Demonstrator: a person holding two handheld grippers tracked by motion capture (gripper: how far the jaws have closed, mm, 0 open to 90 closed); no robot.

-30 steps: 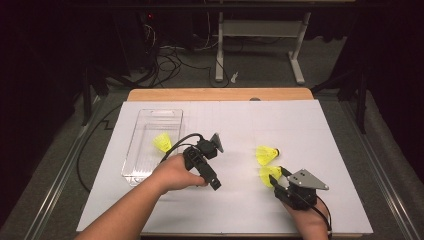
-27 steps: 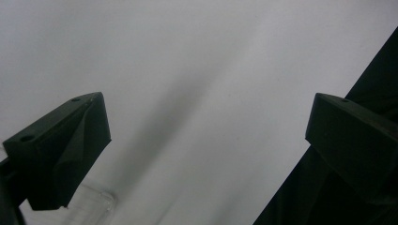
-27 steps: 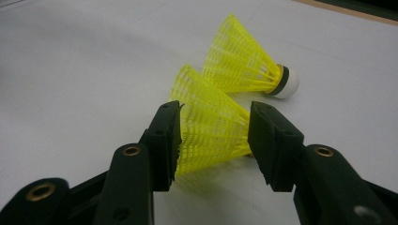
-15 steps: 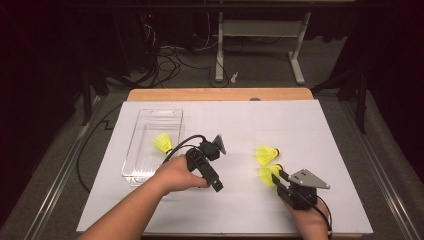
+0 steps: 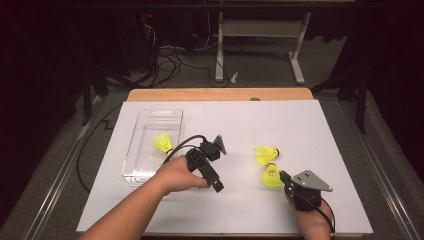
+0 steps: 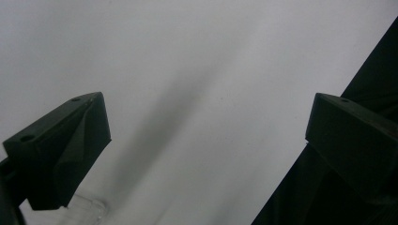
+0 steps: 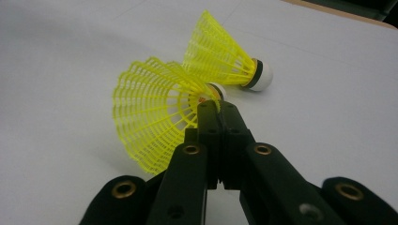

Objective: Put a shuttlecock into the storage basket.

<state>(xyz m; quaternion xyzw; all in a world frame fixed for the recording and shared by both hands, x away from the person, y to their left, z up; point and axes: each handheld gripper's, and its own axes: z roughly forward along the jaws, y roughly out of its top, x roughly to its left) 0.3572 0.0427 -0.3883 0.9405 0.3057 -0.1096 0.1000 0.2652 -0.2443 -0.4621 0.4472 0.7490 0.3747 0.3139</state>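
Between the right gripper's (image 7: pixel 217 110) just-closed fingers (image 7: pixel 209 123) sits a yellow mesh-skirted shuttlecock (image 7: pixel 157 123), white-tipped.

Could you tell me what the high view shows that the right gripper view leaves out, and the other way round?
The high view alone takes in the clear plastic tray with a third yellow shuttlecock in it, the left gripper and both forearms. The right gripper view alone shows, close up, the right gripper with its jaws closed on the skirt of the near shuttlecock, by its cork; they have just been closing. Both show that shuttlecock, the far shuttlecock with the dark band lying beside it, and the white table.
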